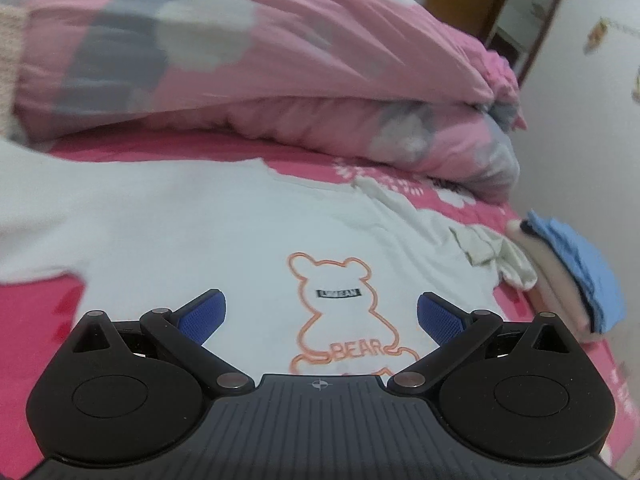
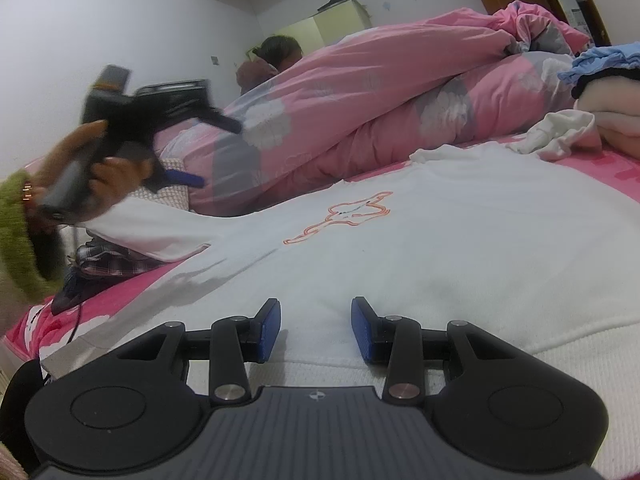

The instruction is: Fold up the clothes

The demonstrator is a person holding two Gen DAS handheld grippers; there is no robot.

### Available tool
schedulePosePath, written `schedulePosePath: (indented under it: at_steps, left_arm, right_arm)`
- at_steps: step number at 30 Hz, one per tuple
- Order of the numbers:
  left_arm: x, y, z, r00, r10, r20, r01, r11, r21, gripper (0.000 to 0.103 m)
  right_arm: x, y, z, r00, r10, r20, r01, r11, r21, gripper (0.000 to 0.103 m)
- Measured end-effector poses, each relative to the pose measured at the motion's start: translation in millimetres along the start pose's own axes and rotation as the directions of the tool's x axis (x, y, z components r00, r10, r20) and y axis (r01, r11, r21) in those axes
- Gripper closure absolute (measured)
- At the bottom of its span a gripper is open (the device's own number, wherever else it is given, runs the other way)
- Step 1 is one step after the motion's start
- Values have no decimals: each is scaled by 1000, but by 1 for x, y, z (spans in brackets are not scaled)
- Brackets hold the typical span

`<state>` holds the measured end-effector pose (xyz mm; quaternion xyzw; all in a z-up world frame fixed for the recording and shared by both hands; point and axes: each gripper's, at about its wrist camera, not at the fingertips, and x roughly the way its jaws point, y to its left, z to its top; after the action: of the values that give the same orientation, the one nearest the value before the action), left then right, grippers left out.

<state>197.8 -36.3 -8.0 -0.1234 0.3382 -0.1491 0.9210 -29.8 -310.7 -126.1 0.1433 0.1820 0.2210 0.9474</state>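
Observation:
A white sweatshirt (image 1: 224,220) with an orange bear outline (image 1: 340,312) lies spread flat on the pink bed sheet; it also shows in the right wrist view (image 2: 420,232). My left gripper (image 1: 322,312) is open wide and empty, hovering above the bear print. In the right wrist view the left gripper (image 2: 160,136) is held up in the air at the left, above a sleeve (image 2: 152,232). My right gripper (image 2: 316,330) is open and empty, low over the sweatshirt's ribbed hem (image 2: 340,372).
A bunched pink quilt (image 1: 280,72) lies along the far side of the bed (image 1: 40,320). Folded clothes with a blue piece on top (image 1: 580,272) sit at the right. A crumpled white cloth (image 2: 560,132) lies beside them. A checked garment (image 2: 108,264) lies at the left.

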Motion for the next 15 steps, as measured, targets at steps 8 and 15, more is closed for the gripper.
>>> schedulePosePath:
  at_steps: [8, 15]
  left_arm:
    - [42, -23, 4, 999, -24, 30, 20, 994, 110, 0]
    - [91, -38, 9, 994, 41, 99, -58, 982, 179, 0]
  right_arm:
    - [0, -1, 0, 1000, 3, 0, -3, 1000, 5, 62]
    - [2, 3, 1, 1000, -12, -22, 12, 1000, 3, 62]
